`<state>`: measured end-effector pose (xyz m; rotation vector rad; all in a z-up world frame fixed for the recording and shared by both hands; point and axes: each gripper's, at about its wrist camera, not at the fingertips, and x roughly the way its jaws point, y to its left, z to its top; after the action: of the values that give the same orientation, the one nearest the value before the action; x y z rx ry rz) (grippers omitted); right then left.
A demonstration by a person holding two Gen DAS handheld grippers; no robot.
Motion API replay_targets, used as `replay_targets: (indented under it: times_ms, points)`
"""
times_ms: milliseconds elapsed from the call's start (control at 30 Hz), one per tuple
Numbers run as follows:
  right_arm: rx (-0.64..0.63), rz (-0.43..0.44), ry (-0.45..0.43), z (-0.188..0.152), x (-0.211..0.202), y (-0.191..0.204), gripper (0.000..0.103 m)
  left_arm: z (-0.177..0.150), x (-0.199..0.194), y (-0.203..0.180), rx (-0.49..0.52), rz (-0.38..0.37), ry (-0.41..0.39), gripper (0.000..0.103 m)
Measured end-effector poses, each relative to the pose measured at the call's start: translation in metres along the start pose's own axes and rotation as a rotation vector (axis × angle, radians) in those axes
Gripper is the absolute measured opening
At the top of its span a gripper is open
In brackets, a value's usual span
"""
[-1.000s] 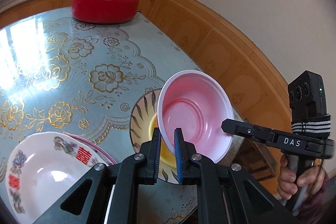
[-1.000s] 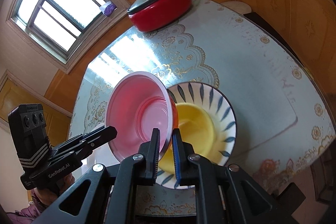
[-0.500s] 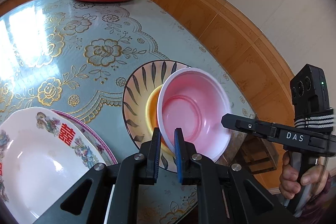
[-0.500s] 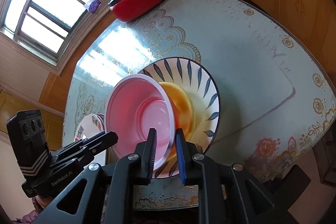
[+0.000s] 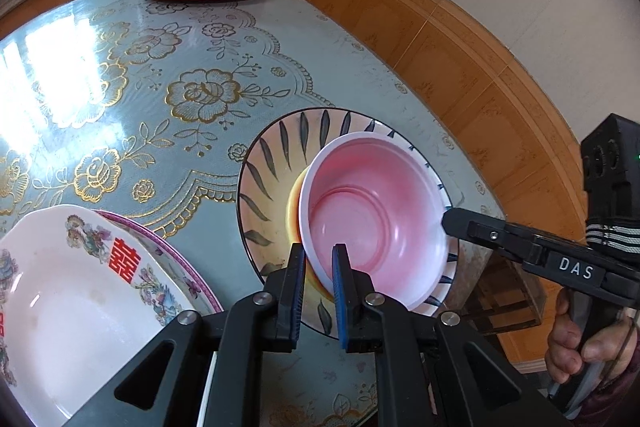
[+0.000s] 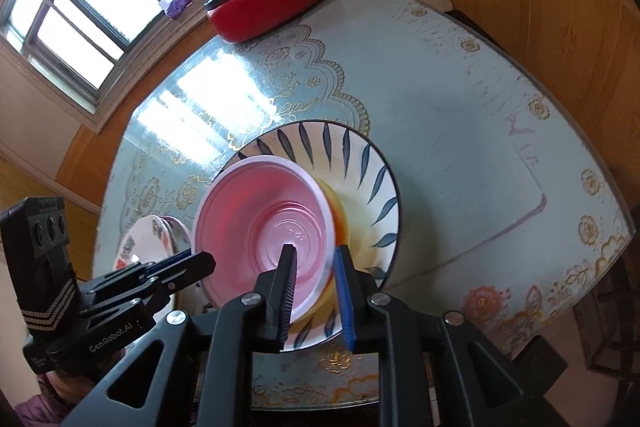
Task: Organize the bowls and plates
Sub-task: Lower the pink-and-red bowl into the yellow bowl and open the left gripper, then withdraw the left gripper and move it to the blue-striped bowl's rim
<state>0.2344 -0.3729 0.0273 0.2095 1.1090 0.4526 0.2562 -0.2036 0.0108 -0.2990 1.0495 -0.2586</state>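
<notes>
Left wrist view: the worktop (image 5: 120, 87) is carrying a leaf-patterned plate (image 5: 272, 187) at five o'clock. A pink bowl (image 5: 372, 211) is being held tilted over it, its rim clenched by the left hand-held gripper (image 5: 318, 263). The right hand-held gripper (image 6: 316, 259) jaws are closing around the opposite rim.
</notes>
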Motion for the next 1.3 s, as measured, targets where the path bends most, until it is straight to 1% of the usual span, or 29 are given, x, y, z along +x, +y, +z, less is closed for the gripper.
replay_targets:
  times_ms: [100, 200, 267, 367, 567, 633, 733, 1067, 1167, 1300]
  points:
    - [-0.007, -0.021, -0.001, 0.001, 0.001, -0.003, 0.015, 0.0, 0.003, 0.003, -0.003, 0.01, -0.001, 0.012]
    - [0.005, -0.01, 0.005, 0.001, 0.004, -0.007, 0.016, 0.001, 0.003, 0.004, -0.013, 0.0, 0.0, 0.013]
    - [0.007, -0.011, 0.006, 0.002, 0.005, -0.007, 0.016, 0.001, 0.002, 0.004, -0.018, 0.001, -0.005, 0.02]
    - [0.005, -0.01, 0.004, 0.002, 0.006, -0.007, 0.016, 0.001, 0.0, 0.003, -0.016, 0.008, -0.02, 0.025]
    - [0.013, 0.01, -0.002, 0.004, 0.007, -0.009, 0.018, 0.0, -0.009, 0.004, -0.013, 0.031, -0.054, 0.025]
    - [0.012, 0.013, -0.004, 0.004, 0.007, -0.01, 0.021, -0.001, -0.012, 0.003, -0.004, 0.049, -0.071, 0.025]
    - [0.008, 0.014, -0.014, 0.004, 0.007, -0.009, 0.021, -0.002, -0.015, 0.003, 0.007, 0.066, -0.085, 0.025]
    - [-0.045, -0.037, -0.087, 0.0, -0.005, -0.006, 0.023, -0.009, -0.021, 0.0, 0.029, 0.085, -0.108, 0.025]
    - [-0.034, -0.058, -0.106, -0.003, -0.01, -0.008, 0.023, -0.012, -0.021, 0.0, 0.032, 0.078, -0.101, 0.025]
    - [0.012, -0.084, -0.117, -0.012, -0.014, -0.018, 0.023, -0.016, -0.023, 0.0, 0.044, 0.065, -0.092, 0.025]
